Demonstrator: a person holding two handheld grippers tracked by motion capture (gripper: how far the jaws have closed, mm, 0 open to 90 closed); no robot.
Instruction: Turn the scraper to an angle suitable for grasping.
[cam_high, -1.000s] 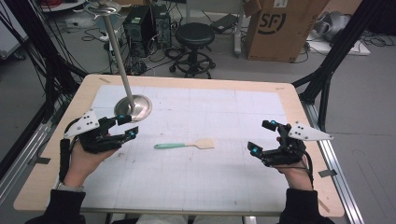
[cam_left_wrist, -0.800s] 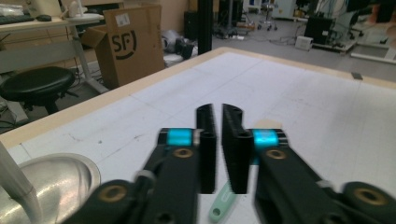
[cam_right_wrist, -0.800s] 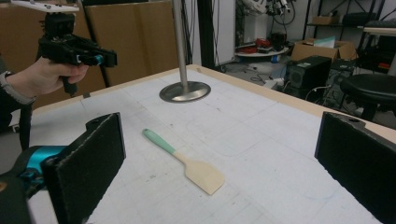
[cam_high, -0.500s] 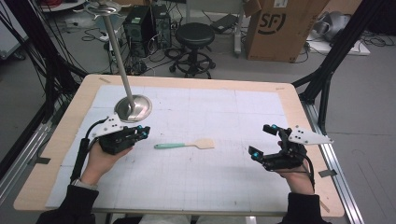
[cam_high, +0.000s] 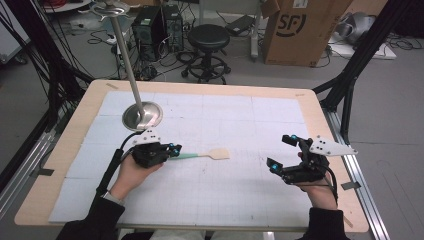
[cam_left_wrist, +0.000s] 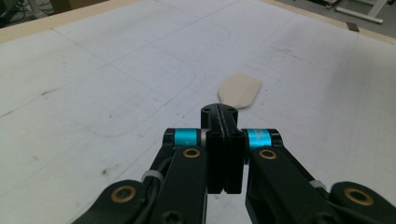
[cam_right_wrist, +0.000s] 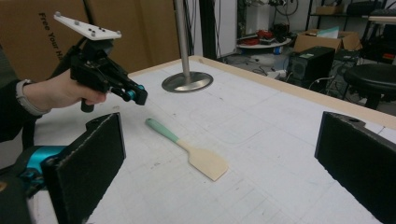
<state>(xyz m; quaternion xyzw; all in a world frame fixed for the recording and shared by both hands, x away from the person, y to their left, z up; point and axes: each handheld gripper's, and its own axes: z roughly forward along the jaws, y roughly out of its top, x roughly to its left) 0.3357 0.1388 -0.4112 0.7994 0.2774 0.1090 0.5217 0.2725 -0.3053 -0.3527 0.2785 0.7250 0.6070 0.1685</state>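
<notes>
- Desk (cam_high: 60, 150): we see a wooden top with a white gridded mat across most of it.
- Metal stand (cam_high: 142, 115): round base sits on the mat at the far left, its pole rising up and away towards the back of the room. In the right gripper view the base (cam_right_wrist: 187, 81) is behind the spatula, well apart from it.
- Right gripper (cam_high: 285, 152): held in the right hand (cam_high: 320, 192) near the desk's right edge, well apart from the spatula. We see its jaws wide apart with nothing between them; in the right gripper view the two black pads (cam_right_wrist: 93, 158) frame the spatula from a distance.
- Left gripper (cam_high: 172, 150): held in the left hand (cam_high: 132, 172), left of centre, pointing right along the desk. Jaws are together, faces meeting; in the left gripper view (cam_left_wrist: 224, 112) we see no gap between them. From the right gripper view (cam_right_wrist: 137, 95) the jaws hang above the desk, over the handle end and clear of it. Nothing is gripped.
- Spatula (cam_high: 202, 155): lies flat on the mat near the middle of the desk. Green handle (cam_right_wrist: 161, 130) points towards the left gripper, beige blade (cam_right_wrist: 208, 163) towards the right one. In the left gripper view we see the blade (cam_left_wrist: 240, 88) just past the closed jaws.
</notes>
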